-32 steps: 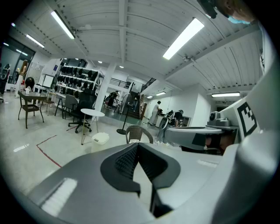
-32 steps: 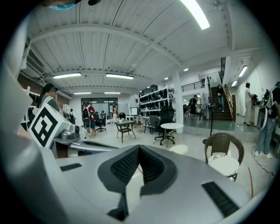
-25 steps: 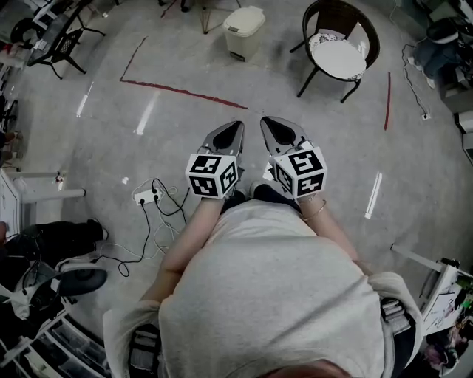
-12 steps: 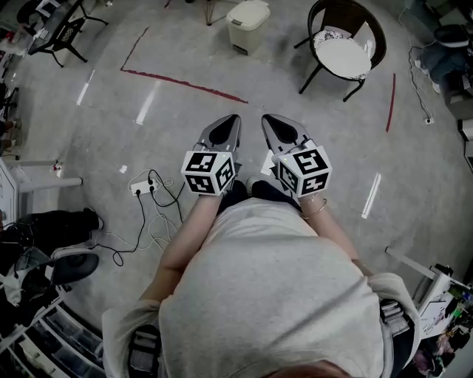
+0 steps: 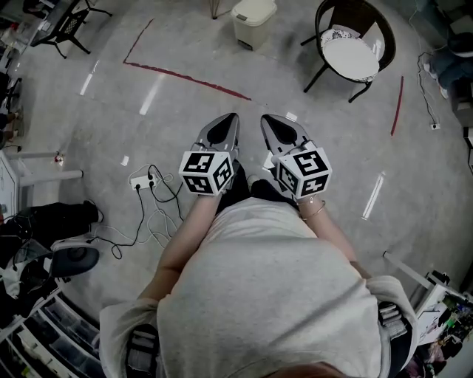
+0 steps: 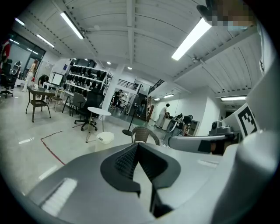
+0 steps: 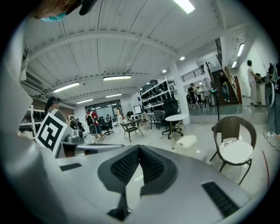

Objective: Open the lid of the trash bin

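The cream trash bin (image 5: 255,20) stands on the floor at the top edge of the head view, lid down, far ahead of both grippers. It shows small in the left gripper view (image 6: 105,138) and in the right gripper view (image 7: 188,141). My left gripper (image 5: 232,119) and right gripper (image 5: 266,121) are held side by side in front of the person's body, pointing forward. Each has its jaws closed tip to tip with nothing between them, as seen for the left gripper (image 6: 137,145) and the right gripper (image 7: 139,148).
A wicker chair (image 5: 353,46) with a white seat stands right of the bin. Red tape lines (image 5: 185,75) cross the floor ahead. A power strip with cables (image 5: 143,179) lies at the left. A stool (image 5: 72,257) and racks crowd the lower left.
In the head view the bin, the chair and the floor marks have slid up toward the top edge. Both grippers keep the same pose, shut and side by side.
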`<state>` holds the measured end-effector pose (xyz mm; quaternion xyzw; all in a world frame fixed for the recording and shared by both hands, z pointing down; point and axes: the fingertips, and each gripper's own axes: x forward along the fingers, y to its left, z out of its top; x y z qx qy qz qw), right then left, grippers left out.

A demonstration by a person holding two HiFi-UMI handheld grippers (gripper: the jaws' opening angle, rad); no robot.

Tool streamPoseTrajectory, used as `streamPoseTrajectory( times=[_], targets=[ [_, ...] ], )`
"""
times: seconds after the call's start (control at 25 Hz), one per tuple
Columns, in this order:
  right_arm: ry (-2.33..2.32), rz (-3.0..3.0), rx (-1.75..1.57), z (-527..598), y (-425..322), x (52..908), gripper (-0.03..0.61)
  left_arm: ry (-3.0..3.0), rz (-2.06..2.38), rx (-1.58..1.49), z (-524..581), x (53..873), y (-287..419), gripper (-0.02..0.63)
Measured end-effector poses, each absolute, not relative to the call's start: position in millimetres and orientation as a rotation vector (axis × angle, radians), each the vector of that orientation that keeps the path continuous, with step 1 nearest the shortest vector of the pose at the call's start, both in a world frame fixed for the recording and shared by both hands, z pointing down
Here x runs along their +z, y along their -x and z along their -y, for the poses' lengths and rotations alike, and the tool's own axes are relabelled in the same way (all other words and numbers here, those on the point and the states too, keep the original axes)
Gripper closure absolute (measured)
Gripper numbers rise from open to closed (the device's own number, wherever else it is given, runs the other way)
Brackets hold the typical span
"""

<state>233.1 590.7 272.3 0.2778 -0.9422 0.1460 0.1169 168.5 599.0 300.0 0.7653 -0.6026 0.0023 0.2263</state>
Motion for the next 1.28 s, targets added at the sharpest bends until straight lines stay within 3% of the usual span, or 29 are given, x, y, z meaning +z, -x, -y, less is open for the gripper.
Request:
streamPoseTrajectory(
  times=[0.8, 1.28],
  targets=[
    [-0.953, 2.710, 0.368, -359, -93, 272, 0.572, -2.250, 1.507, 0.043, -358, 292, -41, 0.606],
    [-0.967, 2.654, 0.422, -296, -56, 292, 0.572, -2.167, 1.462, 0.031, -297, 321, 5, 0.606]
  ],
)
